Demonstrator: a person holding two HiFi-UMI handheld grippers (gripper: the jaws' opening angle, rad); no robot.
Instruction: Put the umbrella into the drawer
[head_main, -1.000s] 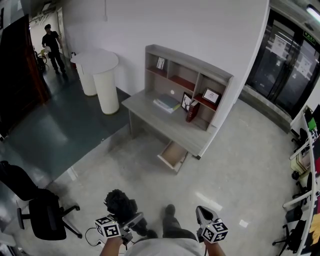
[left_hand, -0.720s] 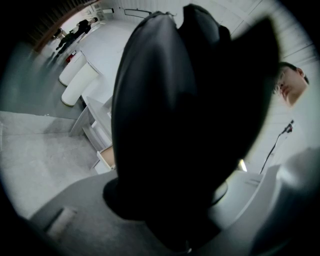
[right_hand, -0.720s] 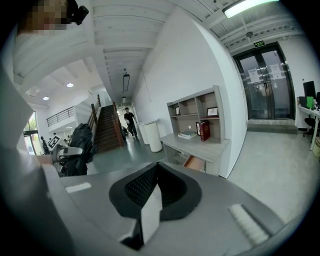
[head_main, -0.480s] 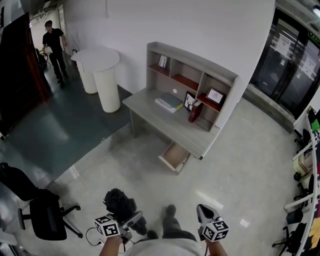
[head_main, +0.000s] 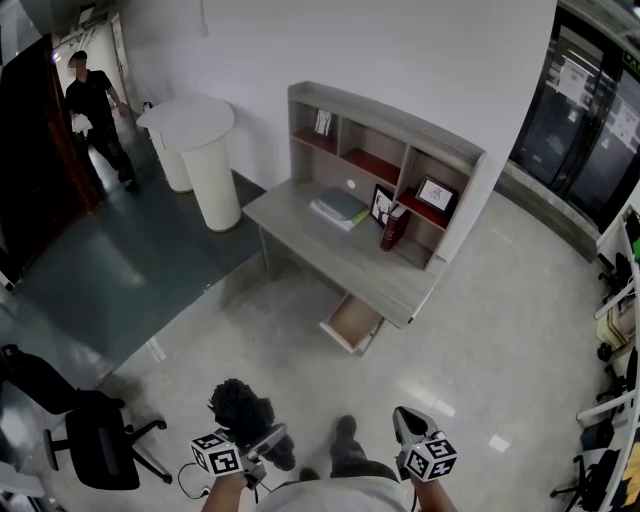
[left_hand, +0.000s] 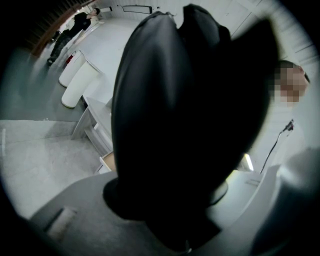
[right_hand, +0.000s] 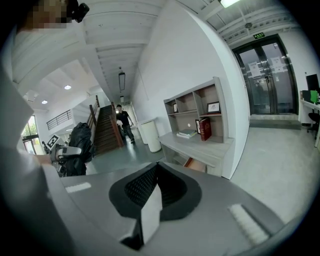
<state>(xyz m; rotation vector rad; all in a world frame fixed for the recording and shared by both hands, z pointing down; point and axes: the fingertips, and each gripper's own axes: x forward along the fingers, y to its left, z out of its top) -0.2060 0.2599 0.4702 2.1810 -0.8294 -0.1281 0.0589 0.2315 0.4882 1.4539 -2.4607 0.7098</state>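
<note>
Across the grey floor (head_main: 480, 330) from the open drawer (head_main: 352, 325), left fingers (left_hand: 75, 210) clamp the umbrella (left_hand: 190, 115), right fingers (right_hand: 225, 200) closed.

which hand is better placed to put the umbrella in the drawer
Left. The left tongs grip the black umbrella; the right tongs are shut and empty. The drawer stands open under the desk, some way ahead.
</note>
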